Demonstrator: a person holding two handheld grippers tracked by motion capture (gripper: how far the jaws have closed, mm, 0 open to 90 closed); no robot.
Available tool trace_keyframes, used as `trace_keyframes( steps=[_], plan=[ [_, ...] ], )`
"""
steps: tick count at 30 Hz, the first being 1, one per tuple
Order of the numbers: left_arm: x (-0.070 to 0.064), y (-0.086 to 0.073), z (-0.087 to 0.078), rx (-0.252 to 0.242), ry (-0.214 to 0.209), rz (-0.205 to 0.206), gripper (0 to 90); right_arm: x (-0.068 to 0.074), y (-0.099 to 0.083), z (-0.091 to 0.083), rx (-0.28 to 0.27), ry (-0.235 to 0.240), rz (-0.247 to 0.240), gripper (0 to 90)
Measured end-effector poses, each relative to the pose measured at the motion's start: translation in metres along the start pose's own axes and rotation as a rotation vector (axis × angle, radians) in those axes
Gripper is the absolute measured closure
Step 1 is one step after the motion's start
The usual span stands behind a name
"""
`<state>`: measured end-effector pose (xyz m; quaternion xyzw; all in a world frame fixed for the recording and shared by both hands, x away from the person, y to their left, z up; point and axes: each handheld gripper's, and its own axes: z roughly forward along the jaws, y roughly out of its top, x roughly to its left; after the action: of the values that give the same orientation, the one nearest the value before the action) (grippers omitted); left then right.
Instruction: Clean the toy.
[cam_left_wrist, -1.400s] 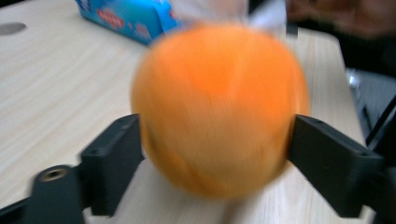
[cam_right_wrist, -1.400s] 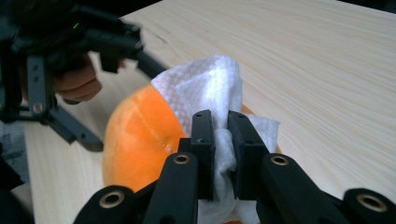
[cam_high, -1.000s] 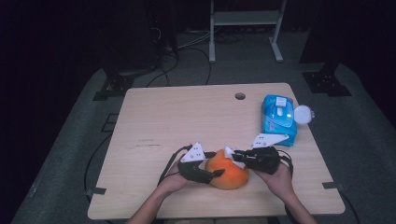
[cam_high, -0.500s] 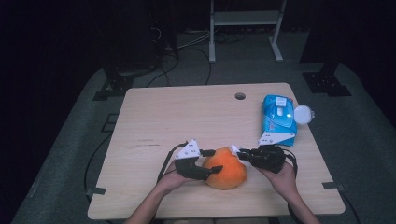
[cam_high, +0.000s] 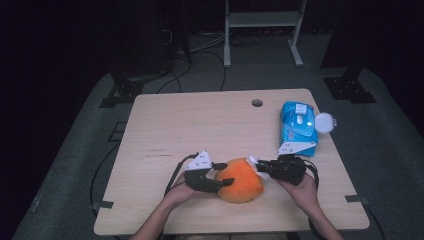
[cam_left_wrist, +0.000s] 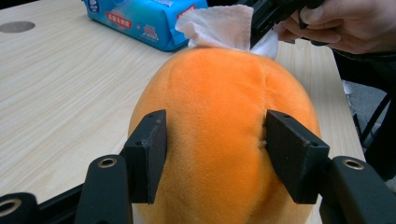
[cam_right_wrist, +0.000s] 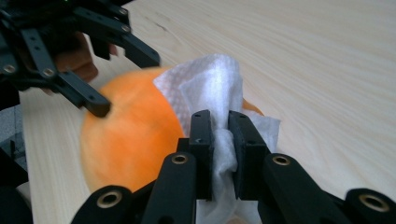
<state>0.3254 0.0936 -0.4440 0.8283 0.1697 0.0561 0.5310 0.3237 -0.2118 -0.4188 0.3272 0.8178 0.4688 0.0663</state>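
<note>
The wooden tabletop (cam_high: 200, 130) carries everything here, with a small round hole (cam_high: 257, 103) near its far edge. Toward the right edge lies a blue pack of wet wipes (cam_high: 298, 127), its round white lid (cam_high: 324, 122) flipped open to the right, pointing off the right edge. Close to the near edge, about midway along it, sits an orange plush ball (cam_high: 240, 180) (rounded and soft, with a seam running down it in the left gripper view). The left gripper (cam_high: 220, 176) reaches in from the ball's left, and its 2 black jaws press against the plush on either side, clamping the ball between them. The right gripper (cam_high: 259, 166) comes in from the ball's right, held by the person's right hand (cam_high: 302, 185); its 2 jaws are pinched tight on a white wipe (cam_right_wrist: 212, 100). In the right gripper view the wipe is bunched between those jaws and drapes against the ball's upper surface, touching it on the side away from the left gripper.
</note>
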Motion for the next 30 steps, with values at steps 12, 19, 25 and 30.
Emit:
trace_keyframes(
  steps=[12,19,25,30],
  plan=[
    [-0.004,0.001,0.004,-0.006,-0.001,0.002,39.9,0.011,0.006,-0.001,-0.020,0.044,-0.024,79.9],
    [-0.008,0.002,0.005,0.001,-0.008,0.025,40.1,0.014,0.010,0.001,-0.022,0.061,-0.040,79.9],
    [-0.004,-0.001,0.001,-0.001,-0.005,0.011,40.1,-0.007,-0.002,-0.001,0.016,0.022,0.032,79.9],
    [-0.008,0.002,0.004,0.000,-0.002,0.024,39.6,-0.002,0.001,-0.001,0.017,0.021,0.013,79.9]
  ],
)
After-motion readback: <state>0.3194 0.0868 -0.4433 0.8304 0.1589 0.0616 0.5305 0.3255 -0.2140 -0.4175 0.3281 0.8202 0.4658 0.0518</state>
